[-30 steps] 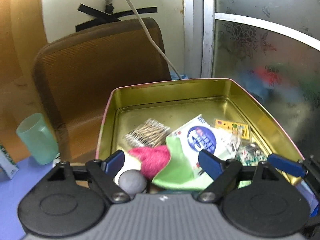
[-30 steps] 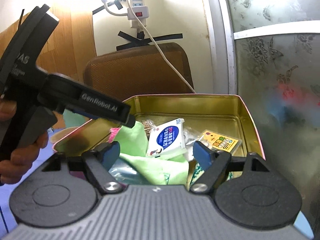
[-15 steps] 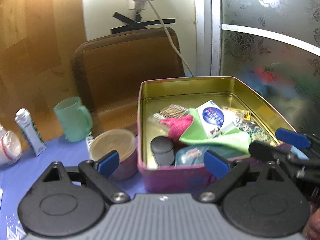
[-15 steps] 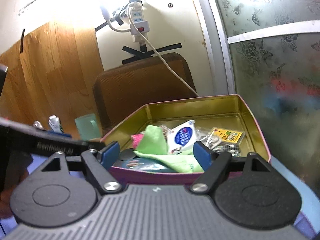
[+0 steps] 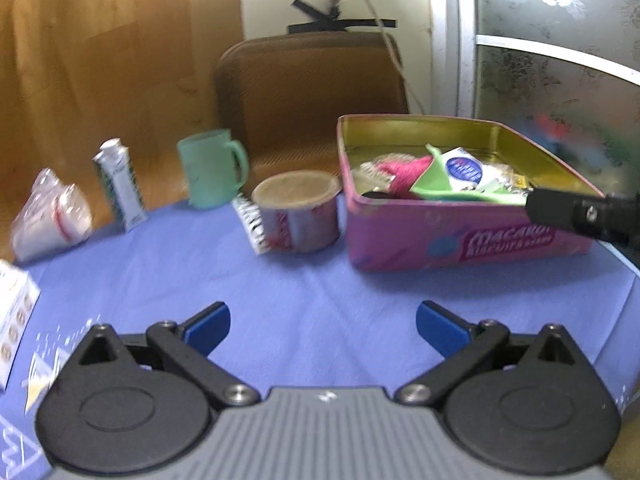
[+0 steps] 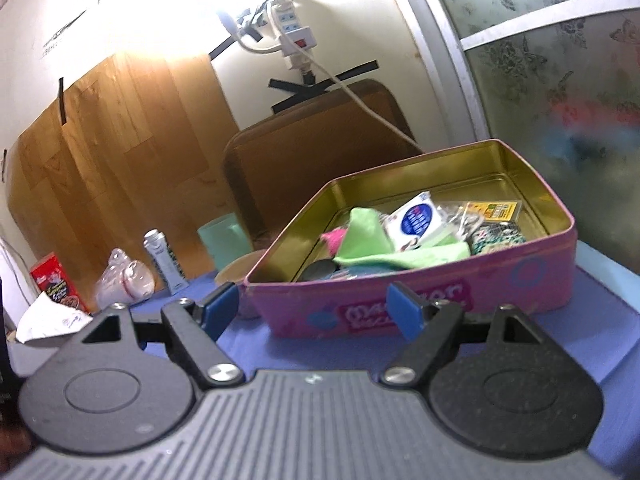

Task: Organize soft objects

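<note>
Left claw (image 5: pixel 322 322): just opened wide, empty, above the tabletop (image 5: pixel 320 280). Right claw (image 6: pixel 314 308): open, empty, facing the pink tin (image 6: pixel 420 304).

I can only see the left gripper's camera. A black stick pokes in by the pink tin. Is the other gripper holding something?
Observer: No. The right gripper is open in front of the pink tin, with nothing between its blue pads.
Operator: What's left of the plastic bag?
Observer: A red box, with crumpled white paper in front of it.
Operator: What's the yellow bit in the tin?
Observer: A flat yellow packet, lying in the far right corner.
</note>
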Demonstrator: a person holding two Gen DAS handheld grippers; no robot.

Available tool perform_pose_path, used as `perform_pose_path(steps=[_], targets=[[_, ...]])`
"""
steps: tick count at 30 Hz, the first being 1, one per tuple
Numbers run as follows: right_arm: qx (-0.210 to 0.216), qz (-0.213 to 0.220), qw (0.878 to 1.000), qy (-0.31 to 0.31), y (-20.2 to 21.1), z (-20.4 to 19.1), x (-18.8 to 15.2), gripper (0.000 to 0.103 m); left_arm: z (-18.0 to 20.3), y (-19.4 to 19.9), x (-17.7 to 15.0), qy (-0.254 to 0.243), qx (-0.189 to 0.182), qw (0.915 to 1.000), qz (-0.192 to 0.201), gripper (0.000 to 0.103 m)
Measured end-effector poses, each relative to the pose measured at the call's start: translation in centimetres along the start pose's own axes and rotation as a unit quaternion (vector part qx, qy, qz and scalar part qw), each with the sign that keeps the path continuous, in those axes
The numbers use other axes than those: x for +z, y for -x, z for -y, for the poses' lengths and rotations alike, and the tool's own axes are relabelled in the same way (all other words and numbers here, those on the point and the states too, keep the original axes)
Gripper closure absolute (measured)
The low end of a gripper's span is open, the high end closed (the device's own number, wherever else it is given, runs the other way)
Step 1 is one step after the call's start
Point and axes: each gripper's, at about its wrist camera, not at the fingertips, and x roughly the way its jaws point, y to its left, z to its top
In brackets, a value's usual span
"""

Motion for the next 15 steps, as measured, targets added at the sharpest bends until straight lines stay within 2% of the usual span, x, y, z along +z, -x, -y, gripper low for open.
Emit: perform_pose_path(steps=[5,11,15], targets=[[0.002,0.001,1.000,0.011,0.2,-1.2,-0.2,0.020,-0.2,0.6,-0.5,-0.003,0.015,0.9999,-0.001,0.000],[-0.004,0.015,1.000,0.008,1.1,-1.4,0.0,0.020,0.5,1.4,-0.7,-0.018,0.018,0.9993,0.026,0.000],[-0.005,0.018,1.000,0.003,1.2,-1.3,-0.1,0.020,0.6,1.4,-1.0,-0.023,0.011,0.9994,0.023,0.000]])
